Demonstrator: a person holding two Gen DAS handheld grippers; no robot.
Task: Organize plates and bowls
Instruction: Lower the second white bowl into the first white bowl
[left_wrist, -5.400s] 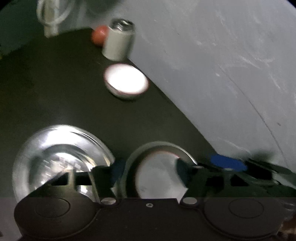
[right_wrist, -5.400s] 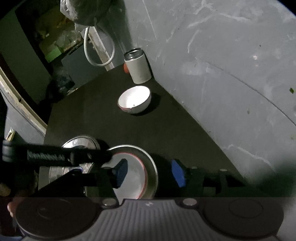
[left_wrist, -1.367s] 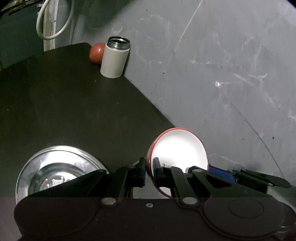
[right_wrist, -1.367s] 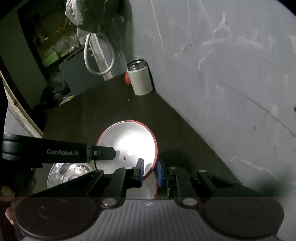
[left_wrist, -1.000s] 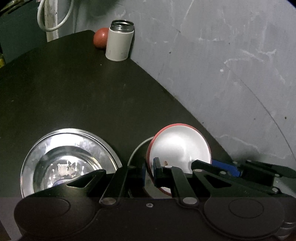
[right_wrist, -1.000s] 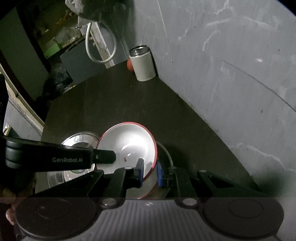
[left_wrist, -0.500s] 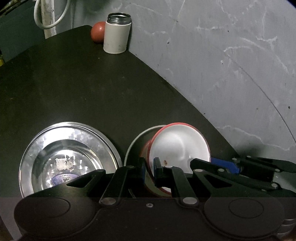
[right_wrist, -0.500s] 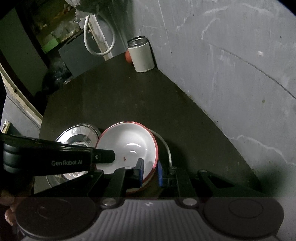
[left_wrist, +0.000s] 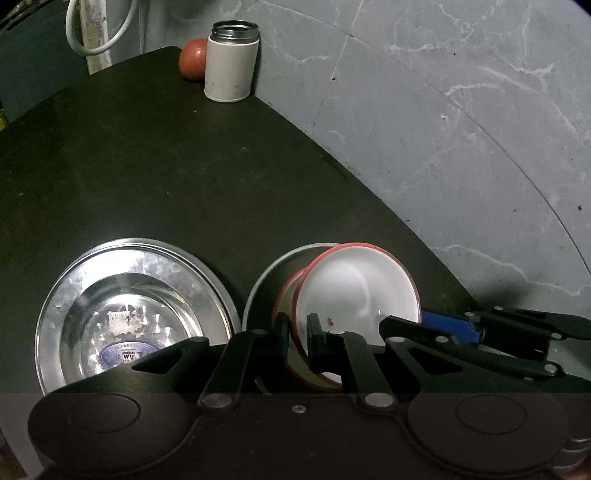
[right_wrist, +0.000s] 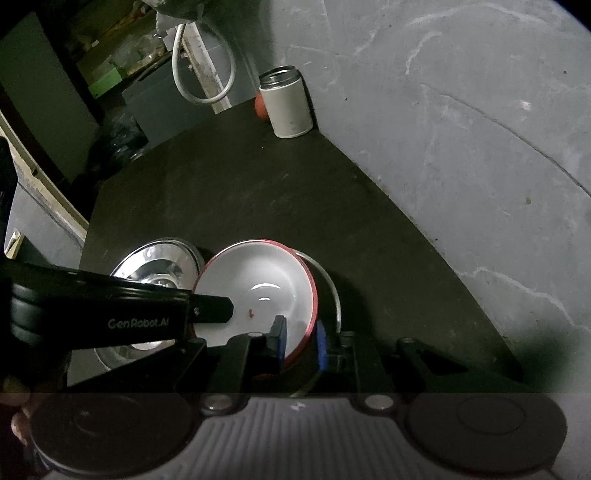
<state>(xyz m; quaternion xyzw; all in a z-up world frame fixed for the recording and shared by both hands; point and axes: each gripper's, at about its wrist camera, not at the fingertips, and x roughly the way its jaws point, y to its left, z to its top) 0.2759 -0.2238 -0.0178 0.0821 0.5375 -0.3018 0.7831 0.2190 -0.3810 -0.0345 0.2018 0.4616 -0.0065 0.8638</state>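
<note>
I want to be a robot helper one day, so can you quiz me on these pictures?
1. True or false: the bowl lies flat.
2. What sits beside the can? A) a ball B) a spoon C) a cup
3. How many tools grip the bowl?

Key: 1 false, it is tilted. 2 A. 3 two, the left tool and the right tool.

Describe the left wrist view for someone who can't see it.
The left gripper pinches the rim of a white, red-rimmed bowl over a steel plate. Another steel plate lies to its left on the dark table.
</note>
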